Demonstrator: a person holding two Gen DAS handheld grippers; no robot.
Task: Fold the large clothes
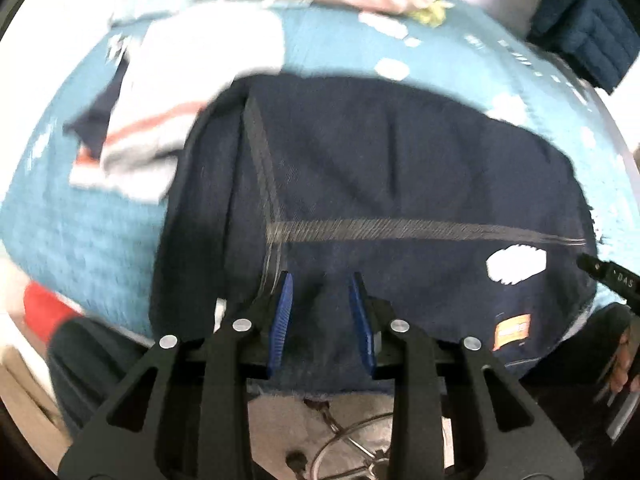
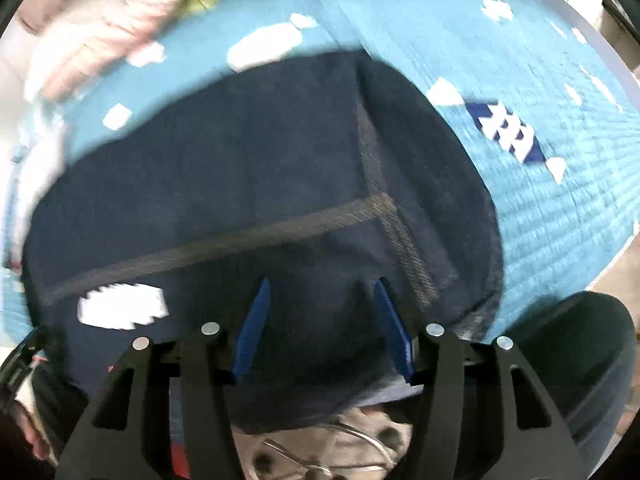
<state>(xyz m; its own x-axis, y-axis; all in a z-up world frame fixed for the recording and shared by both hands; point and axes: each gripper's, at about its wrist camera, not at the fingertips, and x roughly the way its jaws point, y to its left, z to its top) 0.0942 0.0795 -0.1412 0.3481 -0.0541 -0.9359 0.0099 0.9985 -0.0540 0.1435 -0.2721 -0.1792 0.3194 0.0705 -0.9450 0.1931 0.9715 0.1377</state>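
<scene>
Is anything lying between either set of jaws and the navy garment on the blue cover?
Nothing visible. The left gripper and right gripper both hang open directly over the navy garment, bare fabric beneath each.

Looks like a home laundry spot: table under a blue patterned cloth [image 2: 520, 208], piles of clothes [image 1: 160, 120] on it, a navy garment [image 1: 400, 184] spread flat.

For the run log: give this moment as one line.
navy garment: folded on blue cover | left gripper: open | right gripper: open, nothing held
</scene>
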